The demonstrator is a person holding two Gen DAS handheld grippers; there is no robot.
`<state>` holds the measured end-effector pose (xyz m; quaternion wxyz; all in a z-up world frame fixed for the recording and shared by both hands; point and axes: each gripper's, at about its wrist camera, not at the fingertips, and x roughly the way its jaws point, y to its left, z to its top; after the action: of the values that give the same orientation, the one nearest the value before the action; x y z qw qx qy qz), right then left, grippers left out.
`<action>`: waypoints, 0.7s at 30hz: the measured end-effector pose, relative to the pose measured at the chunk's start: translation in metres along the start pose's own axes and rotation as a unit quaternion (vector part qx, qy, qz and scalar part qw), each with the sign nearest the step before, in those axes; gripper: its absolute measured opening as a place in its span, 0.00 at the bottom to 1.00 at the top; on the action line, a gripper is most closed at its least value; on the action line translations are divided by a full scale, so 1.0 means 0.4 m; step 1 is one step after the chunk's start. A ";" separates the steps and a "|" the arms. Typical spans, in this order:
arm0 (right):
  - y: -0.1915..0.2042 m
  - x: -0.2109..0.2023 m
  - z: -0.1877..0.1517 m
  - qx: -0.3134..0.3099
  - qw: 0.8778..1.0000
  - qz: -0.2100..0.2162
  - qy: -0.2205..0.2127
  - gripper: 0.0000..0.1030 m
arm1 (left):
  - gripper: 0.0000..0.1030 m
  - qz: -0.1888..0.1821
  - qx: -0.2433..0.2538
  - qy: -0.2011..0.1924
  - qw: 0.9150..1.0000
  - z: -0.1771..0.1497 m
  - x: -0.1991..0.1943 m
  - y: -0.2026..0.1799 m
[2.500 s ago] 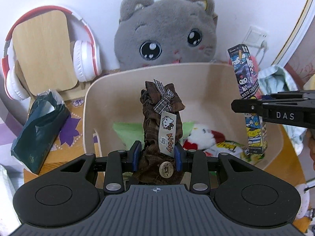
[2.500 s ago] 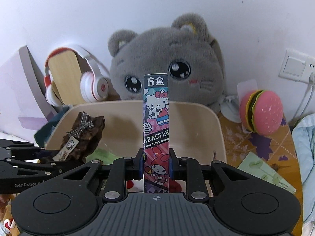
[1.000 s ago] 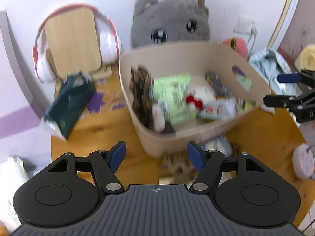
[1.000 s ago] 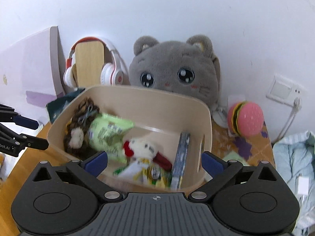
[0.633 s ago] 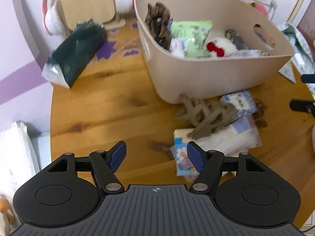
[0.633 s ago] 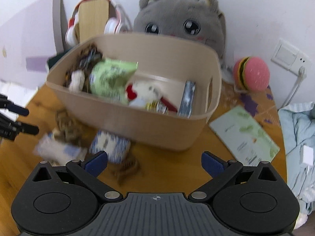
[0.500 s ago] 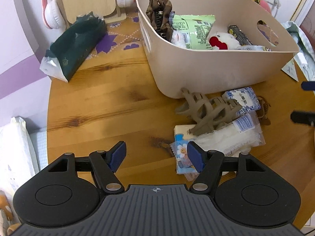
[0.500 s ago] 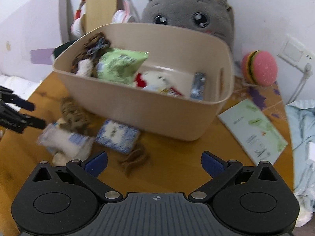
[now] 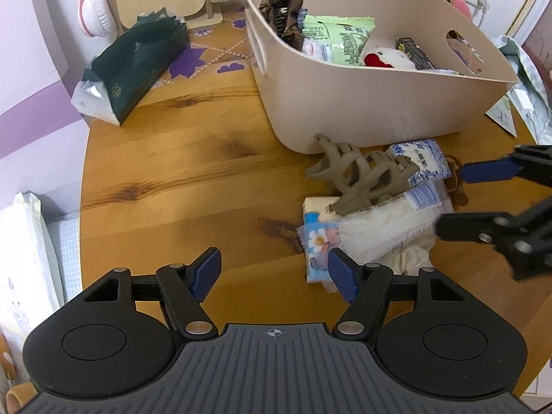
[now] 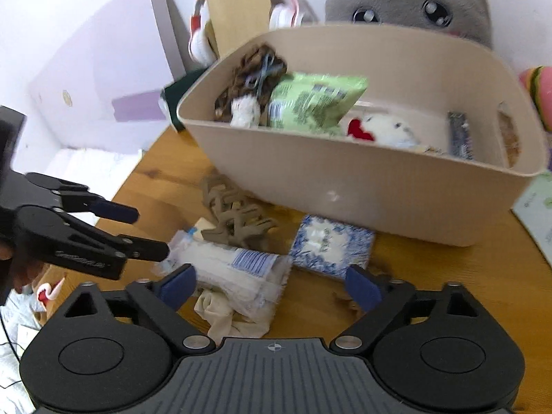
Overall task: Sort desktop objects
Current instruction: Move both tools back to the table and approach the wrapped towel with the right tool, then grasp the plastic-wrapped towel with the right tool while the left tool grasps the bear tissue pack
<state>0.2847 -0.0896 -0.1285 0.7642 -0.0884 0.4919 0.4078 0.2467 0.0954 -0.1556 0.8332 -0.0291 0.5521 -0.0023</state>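
A beige bin (image 9: 379,110) (image 10: 362,200) stands on the wooden table and holds a brown scrunchie (image 9: 283,3), a green packet (image 9: 331,34), a white plush (image 10: 386,131) and a dark box (image 9: 414,53). In front of it lies a pile: a tan hair claw (image 9: 358,176) (image 10: 238,217), a blue-white tissue pack (image 9: 419,158) (image 10: 331,245), a clear pack of white pads (image 9: 379,227) (image 10: 234,269) and a cartoon tissue pack (image 9: 317,241). My left gripper (image 9: 274,272) is open and empty, just left of the pile. My right gripper (image 10: 272,284) is open and empty, over the pile.
A dark green tissue bag (image 9: 138,65) lies at the back left. White-red headphones on a wooden stand (image 9: 103,7) and a grey cat plush (image 10: 414,3) stand behind the bin. A burger toy (image 10: 538,89) and a leaflet (image 10: 538,214) are at the right.
Both grippers let go of the scrunchie and the box into the bin, opened, and drew back and down toward the pile in front of the bin. The right gripper has closed in on the pile.
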 end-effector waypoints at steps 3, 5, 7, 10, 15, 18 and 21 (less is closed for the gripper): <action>0.001 0.034 0.003 0.021 1.000 0.011 0.015 0.77 | 0.68 -0.001 -0.003 0.004 1.000 -0.011 -0.001 0.010; -0.005 0.046 0.002 0.040 0.999 0.023 0.019 0.72 | 0.68 -0.003 -0.007 0.007 1.000 -0.018 -0.001 0.016; -0.013 0.056 0.001 0.056 0.997 0.037 0.025 0.64 | 0.68 -0.005 -0.010 0.008 1.000 -0.023 -0.001 0.020; -0.020 0.068 0.000 0.073 0.995 0.060 0.031 0.49 | 0.68 -0.006 -0.011 0.012 1.000 -0.028 0.002 0.023; -0.018 0.068 0.007 0.069 0.995 0.073 0.028 0.29 | 0.68 -0.009 -0.010 0.016 1.000 -0.029 0.009 0.020; -0.027 0.057 0.006 0.074 0.994 0.080 0.022 0.17 | 0.68 -0.013 -0.010 0.016 1.000 -0.024 0.011 0.014; -0.033 0.043 0.002 0.067 0.995 0.076 0.021 0.06 | 0.68 -0.015 -0.007 0.013 1.000 -0.017 0.010 0.003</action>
<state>0.2977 -0.0886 -0.1457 0.7248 -0.0078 0.5389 0.4292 0.2420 0.0961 -0.1620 0.8254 -0.0431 0.5627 -0.0117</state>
